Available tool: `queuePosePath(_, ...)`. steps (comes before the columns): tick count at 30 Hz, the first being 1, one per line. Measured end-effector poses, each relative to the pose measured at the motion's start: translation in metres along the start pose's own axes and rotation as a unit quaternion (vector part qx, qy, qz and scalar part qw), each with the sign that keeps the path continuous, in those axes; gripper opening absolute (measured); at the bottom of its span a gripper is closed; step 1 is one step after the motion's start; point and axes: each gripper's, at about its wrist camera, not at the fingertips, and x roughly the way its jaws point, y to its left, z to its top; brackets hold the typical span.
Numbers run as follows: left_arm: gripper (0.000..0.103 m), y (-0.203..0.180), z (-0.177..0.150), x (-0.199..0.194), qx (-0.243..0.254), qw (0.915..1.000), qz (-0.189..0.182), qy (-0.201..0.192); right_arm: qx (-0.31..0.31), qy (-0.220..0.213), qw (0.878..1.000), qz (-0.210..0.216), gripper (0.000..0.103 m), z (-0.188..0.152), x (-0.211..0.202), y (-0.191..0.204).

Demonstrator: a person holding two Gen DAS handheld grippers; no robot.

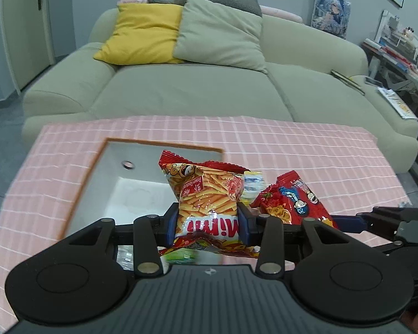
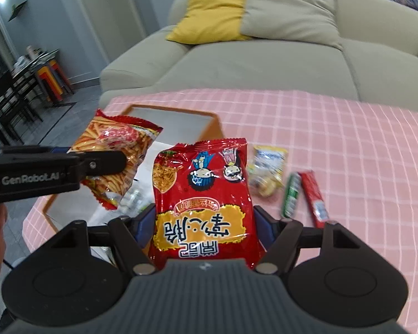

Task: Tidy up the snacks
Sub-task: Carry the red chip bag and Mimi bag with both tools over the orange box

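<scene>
Left wrist: our left gripper (image 1: 208,224) clamps the Mimi bag (image 1: 206,194) | right gripper (image 2: 203,222) clamps the red noodle-snack bag (image 2: 203,194) | both above the tray (image 1: 97,167)

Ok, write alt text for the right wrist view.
The right tongs grip a red snack bag above a pink checked tablecloth. At left, the left tongs hold a shrimp-stick bag over a white bin; three more snacks lie at right.
</scene>
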Motion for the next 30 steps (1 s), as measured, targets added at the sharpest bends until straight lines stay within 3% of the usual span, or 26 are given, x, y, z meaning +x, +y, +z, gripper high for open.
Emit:
queuePosePath(7,0.047,0.033,0.011,0.005,0.010,0.9996,0.020,0.015,-0.064,0.006,0.998,0.020,0.069,0.016,0.019,0.040)
queuePosePath(16,0.047,0.066,0.006,0.035,0.022,0.9963,0.037,0.074,-0.157,0.037,0.987,0.012,0.069,0.029,0.068,0.078)
queuePosePath(23,0.047,0.072,-0.003,0.062,0.046,0.9917,0.045,0.112,-0.257,0.059,0.964,-0.020,0.069,0.025,0.105,0.093)
queuePosePath(30,0.047,0.073,-0.012,0.091,0.063,0.9861,0.056,0.143,-0.330,0.069,0.941,-0.025,0.069,0.017,0.129,0.099)
